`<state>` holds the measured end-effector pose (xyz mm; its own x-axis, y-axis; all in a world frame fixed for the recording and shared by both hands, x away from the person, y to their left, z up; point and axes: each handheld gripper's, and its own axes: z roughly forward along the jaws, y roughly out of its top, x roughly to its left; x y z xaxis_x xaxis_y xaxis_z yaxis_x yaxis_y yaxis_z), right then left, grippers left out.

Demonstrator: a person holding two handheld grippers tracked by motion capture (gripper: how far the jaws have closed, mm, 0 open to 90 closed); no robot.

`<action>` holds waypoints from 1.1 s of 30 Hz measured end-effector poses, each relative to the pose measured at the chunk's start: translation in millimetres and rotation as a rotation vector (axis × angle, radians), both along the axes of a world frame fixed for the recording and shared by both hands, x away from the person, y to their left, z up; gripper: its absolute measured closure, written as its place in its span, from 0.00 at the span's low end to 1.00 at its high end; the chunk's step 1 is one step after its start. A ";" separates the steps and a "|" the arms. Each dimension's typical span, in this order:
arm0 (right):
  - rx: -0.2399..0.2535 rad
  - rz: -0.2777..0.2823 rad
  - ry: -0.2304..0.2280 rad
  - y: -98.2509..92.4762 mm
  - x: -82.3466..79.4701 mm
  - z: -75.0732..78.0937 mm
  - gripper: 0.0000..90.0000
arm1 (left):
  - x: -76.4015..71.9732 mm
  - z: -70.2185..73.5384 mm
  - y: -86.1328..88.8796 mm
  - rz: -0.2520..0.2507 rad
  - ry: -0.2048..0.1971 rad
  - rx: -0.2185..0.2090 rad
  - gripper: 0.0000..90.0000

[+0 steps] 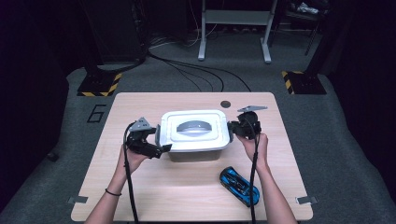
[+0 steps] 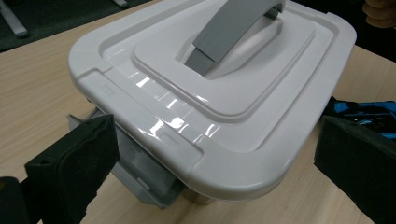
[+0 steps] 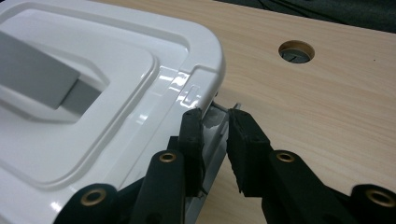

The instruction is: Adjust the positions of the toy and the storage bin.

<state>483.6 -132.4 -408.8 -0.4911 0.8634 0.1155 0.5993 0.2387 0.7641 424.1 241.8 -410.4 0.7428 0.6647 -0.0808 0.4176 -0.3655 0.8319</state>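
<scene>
High view fixed above the pale wooden tabletop's [image 1: 154, 196] near edge, facing forward and down, far off, left gripper view close on one short end of the white lidded plastic box [image 2: 243, 154], right gripper view closer still on its opposite end, all three share that box.

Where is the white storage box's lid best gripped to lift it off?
By the grey arched handle on top of the lid, coming straight down from above: it rises clear of the recess, so fingers could likely slip under it. The lid's rims are wide and smooth.
</scene>
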 end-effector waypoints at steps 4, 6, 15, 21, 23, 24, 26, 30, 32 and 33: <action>-0.011 -0.016 0.015 -0.2 11.4 -3.0 0.84 | -2.5 -6.1 -7.4 -0.008 0.005 0.024 0.00; -0.021 -0.018 0.027 0.4 14.0 -4.7 0.87 | -2.4 -10.9 -12.8 0.005 -0.006 0.043 0.00; -0.034 -0.013 0.045 0.3 9.4 -2.4 0.92 | 5.6 -18.3 -12.6 0.029 0.011 0.069 0.00; -0.023 -0.003 0.053 -3.6 -1.3 -3.2 0.91 | 15.0 -19.6 -10.6 0.049 0.012 0.053 0.00; -0.016 0.007 0.048 -4.9 -5.5 -3.8 0.90 | 18.0 -19.5 -8.5 0.052 0.015 0.042 0.00; -0.012 0.006 0.049 -4.6 -8.7 -4.0 0.90 | 20.2 -18.4 -5.8 0.044 0.030 0.033 0.00; -0.022 0.019 0.045 -3.3 -15.6 -3.4 0.89 | 21.6 -17.9 -4.7 0.048 0.041 0.022 0.00; -0.006 -0.003 0.007 -5.4 -15.4 -1.4 0.89 | 18.4 -15.2 -5.2 0.050 0.020 0.020 0.00; 0.030 -0.011 0.026 -6.4 -8.6 -3.0 0.85 | 16.1 -13.2 -5.2 0.049 0.019 0.017 0.00; 0.023 -0.021 0.027 -6.2 -3.7 -4.6 0.85 | 15.4 -12.7 -5.0 0.048 0.019 0.018 0.00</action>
